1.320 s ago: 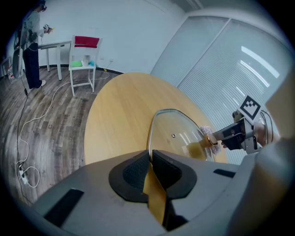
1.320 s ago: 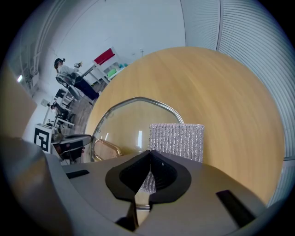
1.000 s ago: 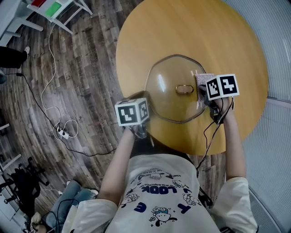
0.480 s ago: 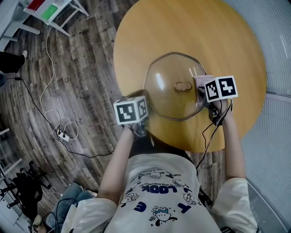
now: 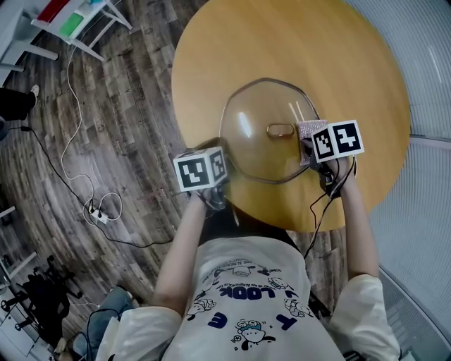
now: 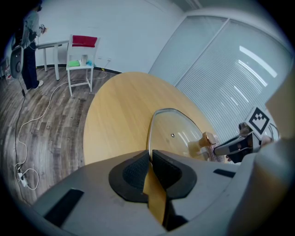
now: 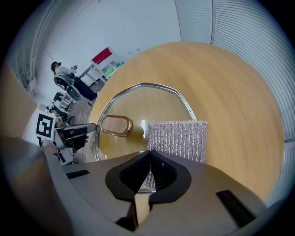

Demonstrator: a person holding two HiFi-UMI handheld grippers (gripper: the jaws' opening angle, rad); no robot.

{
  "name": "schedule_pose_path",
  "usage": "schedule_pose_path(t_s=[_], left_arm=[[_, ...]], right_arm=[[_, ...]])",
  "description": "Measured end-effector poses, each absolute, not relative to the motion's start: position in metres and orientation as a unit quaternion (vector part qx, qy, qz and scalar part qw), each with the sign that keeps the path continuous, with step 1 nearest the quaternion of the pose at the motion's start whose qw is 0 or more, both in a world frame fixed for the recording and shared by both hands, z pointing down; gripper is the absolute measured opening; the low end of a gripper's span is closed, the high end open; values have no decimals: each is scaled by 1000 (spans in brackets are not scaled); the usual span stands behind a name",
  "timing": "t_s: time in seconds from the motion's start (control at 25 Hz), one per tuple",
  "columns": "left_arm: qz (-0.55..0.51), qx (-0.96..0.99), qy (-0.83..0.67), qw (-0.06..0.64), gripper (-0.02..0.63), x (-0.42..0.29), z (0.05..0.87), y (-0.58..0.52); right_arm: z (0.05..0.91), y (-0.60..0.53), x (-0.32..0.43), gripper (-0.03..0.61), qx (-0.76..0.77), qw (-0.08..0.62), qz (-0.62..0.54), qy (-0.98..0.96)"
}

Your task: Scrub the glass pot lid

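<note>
So over the round table (image 5: 352, 63) sits the glass pot lid (image 5: 257, 151). Your left gripper (image 6: 150, 156) pinches its rim, probably to steady it, while your right gripper (image 7: 150, 161) clamps the silver scouring pad (image 7: 177, 138) against the glass.

Round light-wood table (image 5: 296, 42) takes up 12 to 3 o'clock in the head view, sitting on a dark plank floor (image 5: 127, 120). White cable (image 5: 97, 209) loops around 8 o'clock, a little white stand (image 5: 90, 15) sits at 11, and ribbed blinds (image 5: 430, 70) run from 1 to 4. The wall (image 6: 120, 27) is plain white.
</note>
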State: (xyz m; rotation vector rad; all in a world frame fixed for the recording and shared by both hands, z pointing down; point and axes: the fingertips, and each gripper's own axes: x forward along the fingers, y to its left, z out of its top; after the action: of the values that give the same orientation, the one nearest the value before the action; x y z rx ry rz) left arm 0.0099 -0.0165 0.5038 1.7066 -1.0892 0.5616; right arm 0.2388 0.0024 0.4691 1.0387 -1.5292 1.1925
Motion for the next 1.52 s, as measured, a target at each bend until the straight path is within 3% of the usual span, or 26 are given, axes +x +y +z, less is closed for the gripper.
schedule_pose_path(t_s=[1.52], left_arm=[[227, 710, -453, 489, 31, 12, 507, -11]], right_arm=[[474, 53, 182, 31, 390, 407, 527, -635]])
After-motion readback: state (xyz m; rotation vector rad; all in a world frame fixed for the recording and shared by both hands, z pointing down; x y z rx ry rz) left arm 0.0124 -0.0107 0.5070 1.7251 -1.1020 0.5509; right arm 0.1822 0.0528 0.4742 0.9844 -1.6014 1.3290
